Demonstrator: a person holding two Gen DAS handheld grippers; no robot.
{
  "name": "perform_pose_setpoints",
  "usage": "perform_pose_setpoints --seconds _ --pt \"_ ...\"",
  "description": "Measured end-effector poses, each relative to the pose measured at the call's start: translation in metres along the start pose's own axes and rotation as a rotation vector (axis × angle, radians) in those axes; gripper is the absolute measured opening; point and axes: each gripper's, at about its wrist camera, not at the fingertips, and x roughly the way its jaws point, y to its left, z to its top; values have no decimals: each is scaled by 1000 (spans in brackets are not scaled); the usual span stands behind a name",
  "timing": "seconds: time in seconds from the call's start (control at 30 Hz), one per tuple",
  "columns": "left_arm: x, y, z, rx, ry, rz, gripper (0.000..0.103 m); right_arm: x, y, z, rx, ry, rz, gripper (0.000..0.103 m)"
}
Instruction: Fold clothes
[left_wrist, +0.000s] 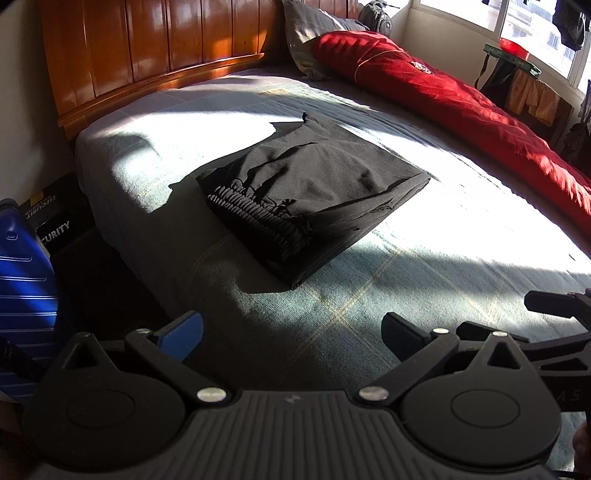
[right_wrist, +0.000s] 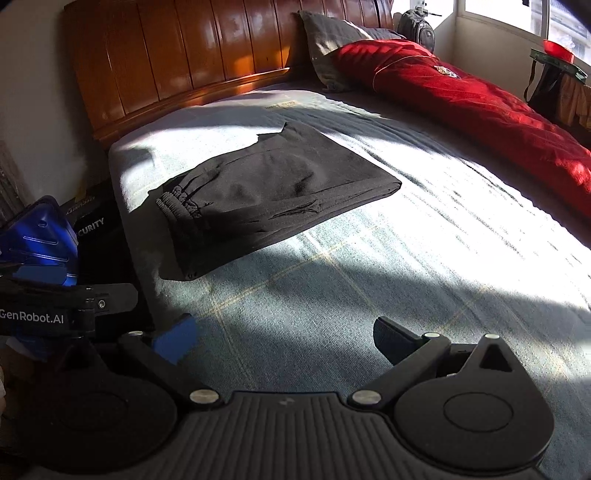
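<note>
A black pair of trousers (left_wrist: 314, 195) lies folded into a flat rectangle on the grey-blue bed sheet (left_wrist: 443, 236), its ribbed elastic waistband facing the near left. The same folded trousers (right_wrist: 266, 195) show in the right wrist view, near the bed's left edge. My left gripper (left_wrist: 291, 338) is open and empty, held well short of the trousers above the near part of the bed. My right gripper (right_wrist: 284, 339) is also open and empty, beside the left one. Part of the left gripper's body (right_wrist: 55, 310) shows at the left in the right wrist view.
A red duvet (left_wrist: 461, 103) lies rolled along the far right side of the bed, with a grey pillow (left_wrist: 310, 33) against the wooden headboard (left_wrist: 155, 51). A blue suitcase (left_wrist: 22, 280) and a dark box stand on the floor to the left. A window and hanging clothes are at the right.
</note>
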Motion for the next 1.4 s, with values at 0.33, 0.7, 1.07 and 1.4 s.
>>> perform_pose_setpoints --seconds 0.33,0.7,1.07,1.4 --pt "-12 -7 -8 -14 -7 35 102 -14 -3 -10 -20 -4 18 103" --pt "-9 -19 -5 16 7 54 102 -19 -13 -11 -4 -13 3 103" --pt "-1 -21 -2 30 28 66 102 -15 -18 -10 14 -12 -2 103" --pt "5 -18 0 29 39 69 102 -12 -18 -7 11 -7 -2 103"
